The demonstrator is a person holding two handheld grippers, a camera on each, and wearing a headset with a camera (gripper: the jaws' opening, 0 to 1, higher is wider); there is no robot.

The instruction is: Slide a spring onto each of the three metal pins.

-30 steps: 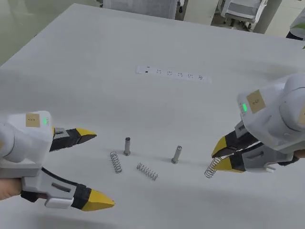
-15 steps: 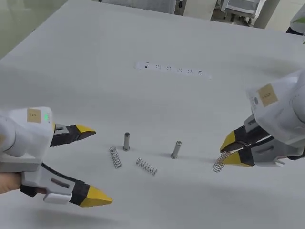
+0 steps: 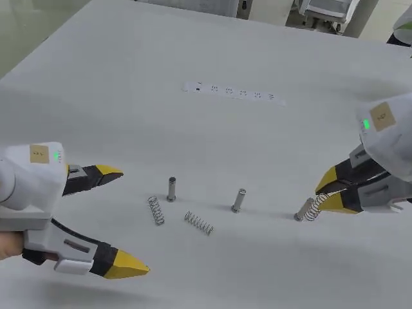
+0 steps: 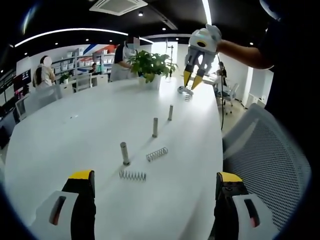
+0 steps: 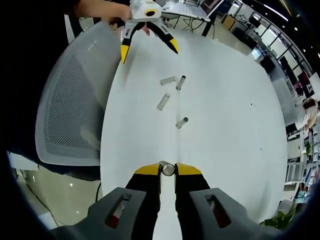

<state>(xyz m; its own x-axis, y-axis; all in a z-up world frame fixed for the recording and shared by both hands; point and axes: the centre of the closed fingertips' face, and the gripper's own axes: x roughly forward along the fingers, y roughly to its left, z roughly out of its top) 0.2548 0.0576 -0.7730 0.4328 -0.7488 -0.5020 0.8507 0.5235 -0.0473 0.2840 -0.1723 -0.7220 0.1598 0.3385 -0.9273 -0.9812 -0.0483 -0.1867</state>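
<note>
Spring (image 3: 311,208), thin silvery coil, aslant between right gripper (image 3: 322,197) jaws

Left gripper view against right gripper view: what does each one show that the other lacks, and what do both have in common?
Left gripper view: a potted plant at the far end of the table, and the right gripper there with the held spring at its tips. Right gripper view: that spring end-on between its own shut yellow tips, and the left gripper open across the table. Both: the white table, two loose springs, two bare pins, a mesh chair.
</note>
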